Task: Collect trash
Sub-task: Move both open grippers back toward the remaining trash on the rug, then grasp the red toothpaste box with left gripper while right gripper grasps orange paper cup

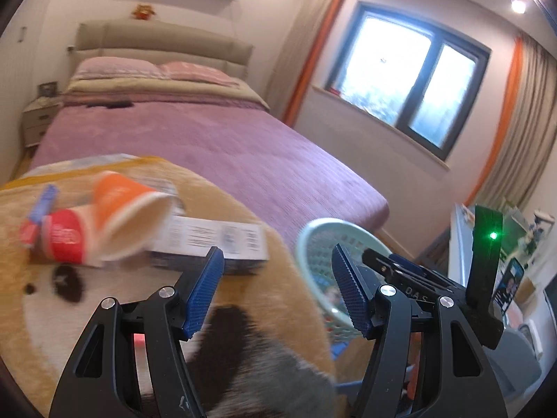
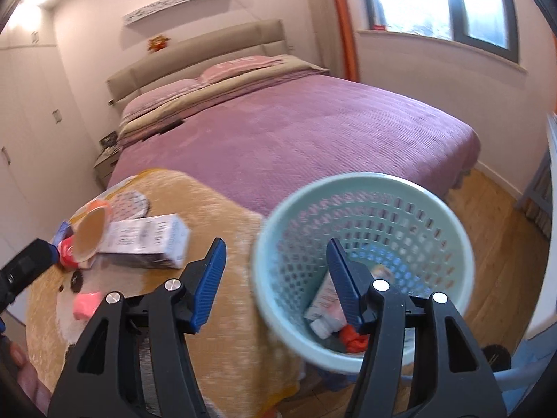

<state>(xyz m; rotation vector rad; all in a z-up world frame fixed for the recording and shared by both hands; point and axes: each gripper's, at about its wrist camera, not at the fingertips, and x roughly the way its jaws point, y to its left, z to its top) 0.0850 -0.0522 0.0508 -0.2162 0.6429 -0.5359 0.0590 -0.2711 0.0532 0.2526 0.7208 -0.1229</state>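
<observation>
Right wrist view: both the right hand-held gripper [image 2: 275,278] and left hand-held gripper [image 1: 276,289] are hanging spread and empty. Orange paper cup [image 1: 128,209], red cup [image 1: 66,237] and white carton [image 1: 209,240] are lying on the tan plush blanket [image 1: 278,313], beside the pale-green perforated plastic basket [image 2: 362,188]. Pinching too hard risks crushing the cup.

Daylight floods in from the window [image 1: 410,76], blown out to white glare. A ceiling spotlight [image 1: 518,6] flares near my left view's corner. The cups [image 1: 104,219] and basket [image 2: 362,254] are smeared by motion blur. Fisheye bending curves walls, and dark vignette rings both frames.
</observation>
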